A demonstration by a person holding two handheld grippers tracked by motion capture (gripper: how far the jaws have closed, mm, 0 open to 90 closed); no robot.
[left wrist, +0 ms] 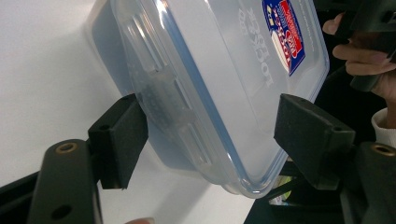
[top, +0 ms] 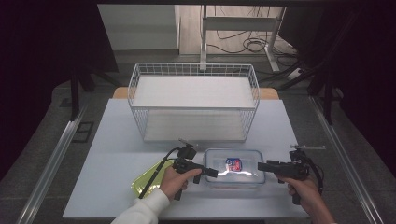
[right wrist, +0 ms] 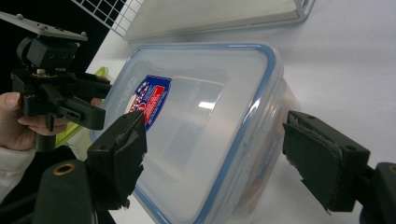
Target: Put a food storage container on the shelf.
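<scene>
The left tool (top: 211, 172) has its jaws spread apart around the left end of a clear plastic container (top: 235, 167); in the left gripper view one pad (left wrist: 122, 135) sits right against the container's side wall near a latch flap, while the other pad stands off from the lid edge. The right tool (top: 261, 166) also has its jaws apart, straddling the container's right end; in the right gripper view both pads flank the box, and I cannot tell whether either touches it. The container, with a blue-rimmed lid and a red and blue label (top: 233, 164), lies flat on the pale surface (top: 116, 158), near the front edge and a little right of centre. A yellow-green flat item (top: 144, 181) lies just left of it, partly under the person's left hand (top: 173, 181). The right hand (top: 303, 189) grips its tool's handle at the near right. Farther back stands a white wire basket (top: 194, 100) with a pale floor panel.
</scene>
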